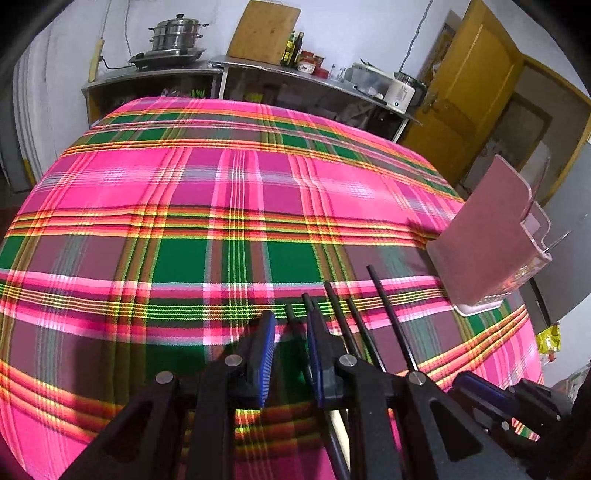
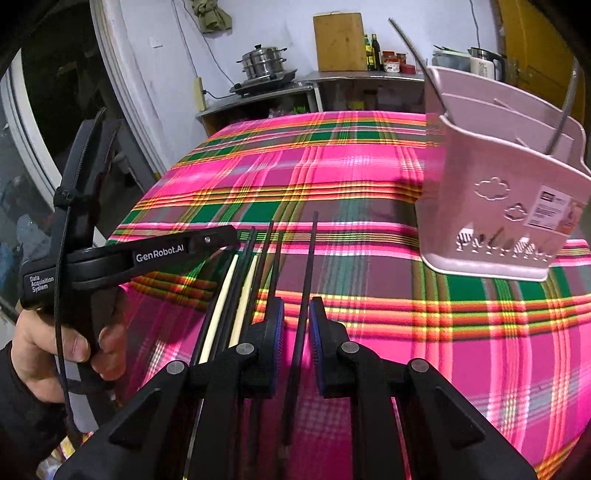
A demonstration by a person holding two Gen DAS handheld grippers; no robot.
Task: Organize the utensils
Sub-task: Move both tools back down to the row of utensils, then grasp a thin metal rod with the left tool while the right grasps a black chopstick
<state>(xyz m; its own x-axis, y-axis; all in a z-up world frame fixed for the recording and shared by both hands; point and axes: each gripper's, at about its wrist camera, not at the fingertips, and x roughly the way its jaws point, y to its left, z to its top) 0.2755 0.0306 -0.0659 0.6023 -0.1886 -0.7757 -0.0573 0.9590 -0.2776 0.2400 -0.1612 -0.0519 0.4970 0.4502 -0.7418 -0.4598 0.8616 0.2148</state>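
Observation:
Several black chopsticks (image 2: 271, 258) and two cream ones (image 2: 221, 306) lie side by side on the plaid tablecloth (image 2: 369, 192). My right gripper (image 2: 296, 314) hangs just above them, its jaws open, with one black chopstick (image 2: 308, 266) running between them. My left gripper (image 1: 291, 325) is open over the same bundle; a black chopstick (image 1: 295, 325) lies between its pads and others (image 1: 391, 321) lie to its right. In the right wrist view the left gripper (image 2: 221, 238) reaches in from the left. A pink utensil holder (image 2: 509, 206) stands at the right with metal utensil handles inside; it also shows in the left wrist view (image 1: 487, 236).
A steel counter (image 1: 177, 72) stands behind the table with a steamer pot (image 1: 177, 35), a wooden cutting board (image 1: 264, 31), bottles and a kettle (image 1: 402, 90). A yellow door (image 1: 476, 85) is at the far right. The table edge runs close at the left.

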